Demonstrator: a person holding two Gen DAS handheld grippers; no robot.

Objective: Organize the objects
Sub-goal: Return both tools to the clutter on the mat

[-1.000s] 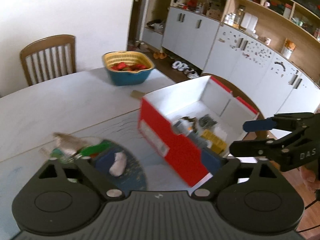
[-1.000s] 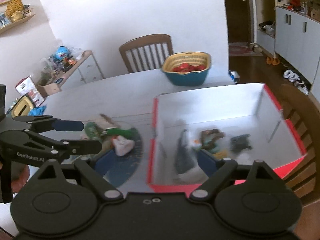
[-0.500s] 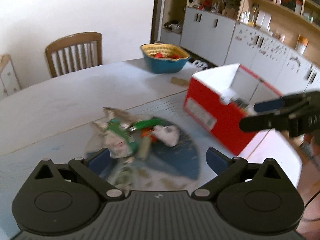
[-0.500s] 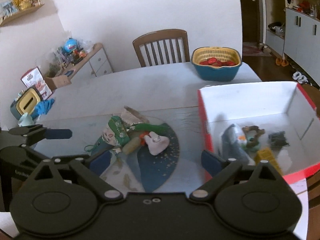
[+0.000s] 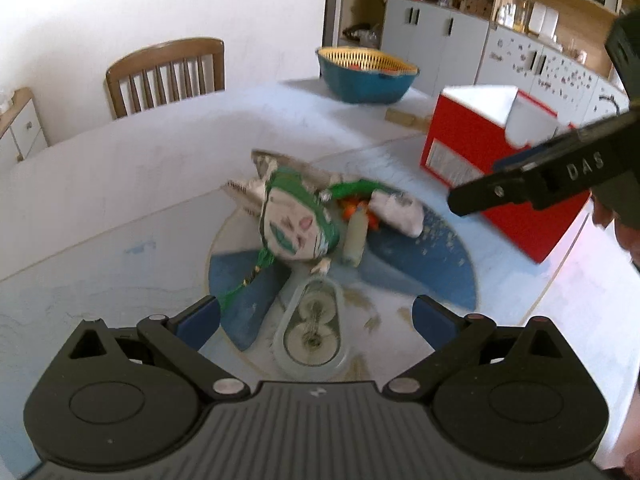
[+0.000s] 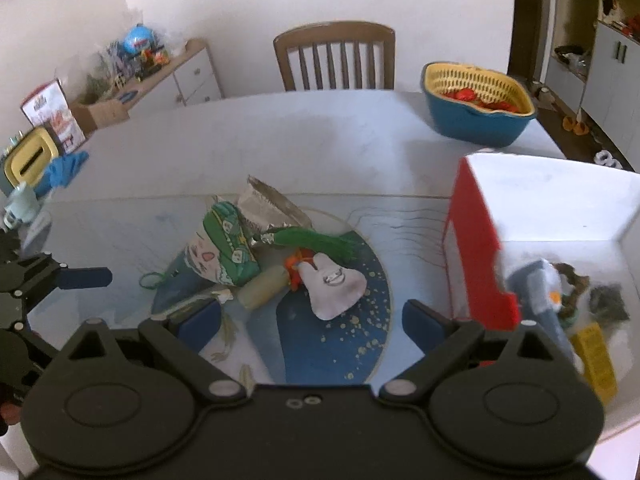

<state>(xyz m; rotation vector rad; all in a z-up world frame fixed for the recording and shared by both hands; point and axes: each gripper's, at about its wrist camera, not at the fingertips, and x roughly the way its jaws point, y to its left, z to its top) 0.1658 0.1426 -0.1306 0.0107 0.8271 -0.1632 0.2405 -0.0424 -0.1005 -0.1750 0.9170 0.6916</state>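
While both grippers hang wide open and empty over the desk, the left gripper (image 5: 316, 316) faces the green-and-white pouch (image 5: 294, 220), its long axis running away from it. Right of that pouch, the white tooth-shaped plush (image 6: 334, 286) lies just ahead of the right gripper (image 6: 312, 322), nearer the red box (image 6: 480, 256).

A wood chair (image 6: 334, 56) stands behind the table (image 6: 256, 140). A blue basket (image 6: 476, 104) w/ yellow liner sits on the far right corner. Cabinets (image 5: 436, 44) along the right wall.
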